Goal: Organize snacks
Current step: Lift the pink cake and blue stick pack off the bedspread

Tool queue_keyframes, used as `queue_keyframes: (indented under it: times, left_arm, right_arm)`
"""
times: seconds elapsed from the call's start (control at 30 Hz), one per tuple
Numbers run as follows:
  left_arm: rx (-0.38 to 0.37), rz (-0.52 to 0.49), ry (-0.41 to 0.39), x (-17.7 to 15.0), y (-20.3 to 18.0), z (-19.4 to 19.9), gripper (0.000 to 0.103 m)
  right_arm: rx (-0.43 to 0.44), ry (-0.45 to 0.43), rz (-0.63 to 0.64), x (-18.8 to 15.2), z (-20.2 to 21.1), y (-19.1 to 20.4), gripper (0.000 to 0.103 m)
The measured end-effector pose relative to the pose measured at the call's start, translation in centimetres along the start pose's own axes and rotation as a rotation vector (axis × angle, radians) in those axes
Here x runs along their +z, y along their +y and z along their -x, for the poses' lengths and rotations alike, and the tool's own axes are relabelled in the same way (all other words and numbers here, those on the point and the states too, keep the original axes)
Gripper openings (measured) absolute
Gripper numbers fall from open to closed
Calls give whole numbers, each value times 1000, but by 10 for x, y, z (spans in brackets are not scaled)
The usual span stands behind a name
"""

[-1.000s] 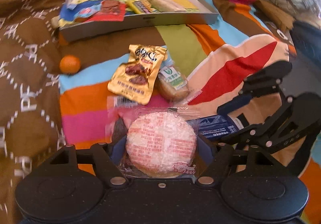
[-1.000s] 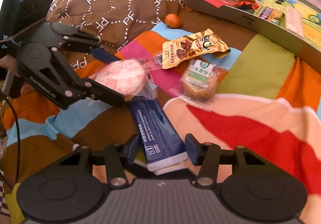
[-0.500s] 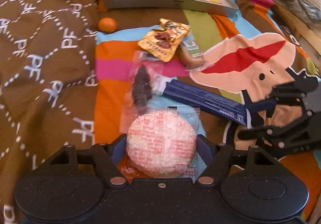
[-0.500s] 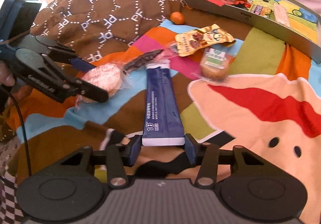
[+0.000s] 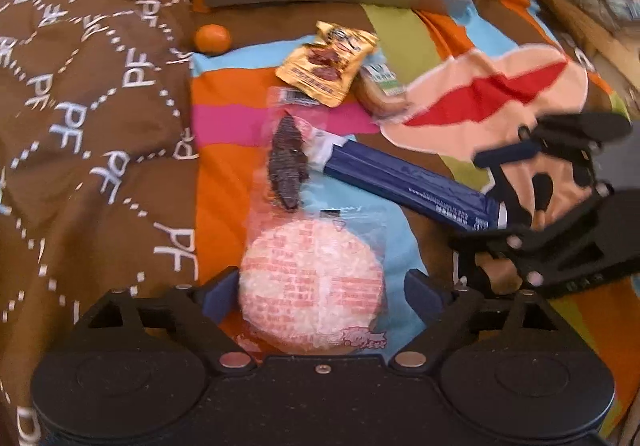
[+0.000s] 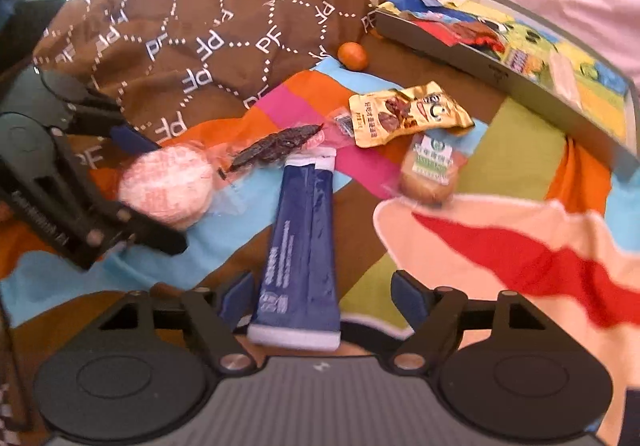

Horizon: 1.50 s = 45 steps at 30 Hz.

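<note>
A round, pebbly pink-and-white rice cracker in crinkly clear film point(image 5: 312, 290) is being bracketed loosely by the parted left gripper point(image 5: 316, 292) on the striped blanket point(image 5: 224, 174), while a long, glossy dark-blue packet point(image 6: 298, 246) is being straddled, ungripped, by the wide-open right gripper point(image 6: 320, 296), its long axis pointing toward the grey tray point(image 6: 504, 76) at the far edge.

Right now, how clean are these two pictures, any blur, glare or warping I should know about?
Left wrist view: motion smear on the right gripper and the blanket near it; the round rice cracker is sharp. Right wrist view: the right side of the blanket is smeared, the top left corner is blown out white, and fisheye bends the tray rim.
</note>
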<state>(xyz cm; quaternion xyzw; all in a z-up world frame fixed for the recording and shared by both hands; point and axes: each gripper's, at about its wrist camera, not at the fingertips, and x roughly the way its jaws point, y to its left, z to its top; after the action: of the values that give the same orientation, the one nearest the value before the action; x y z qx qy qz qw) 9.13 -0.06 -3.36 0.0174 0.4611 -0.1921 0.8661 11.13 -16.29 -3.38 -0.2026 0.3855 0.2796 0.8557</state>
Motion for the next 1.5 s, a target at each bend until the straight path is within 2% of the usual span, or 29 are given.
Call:
queue_keyframes:
  times: [0.13,0.27,0.47,0.6,0.7,0.87,1.17,1.3,1.37,1.5]
  left_arm:
    - [18,-59,10,2,-3,-4,91]
    - [48,-98,10,1,-5,-4,85]
    - [66,-109,3,-1,-4,-2,76]
    - [65,-105,2,-1,-4,0,76]
    - [63,-96,-1,-2,-4,1,76]
    - [60,-74,-10,-6,-5,5,75]
    - [70,-37,-38,-9,-5,8,75]
    - [74,-27,-55,-12,-5,10,75]
    - [75,-30,-63,-13,-6,11,75]
    - [74,-29,-71,-15,-7,13,75]
  right_arm:
    - [-36,11,23,9,-13,3,79]
    - [-45,13,0,15,-22,6,78]
    - [-13,7,-72,12,-24,5,64]
    - [-1,9,-96,11,-23,9,50]
    - [-26,30,-88,13,-23,16,43]
    - [-90,83,-39,12,-17,33,41]
    - [-74,107,-109,11,-24,27,49]
    - [-76,90,-151,5,-20,26,41]
    - [-110,83,-118,2,-15,32,39]
    - [-232,75,49,-9,-9,52,36]
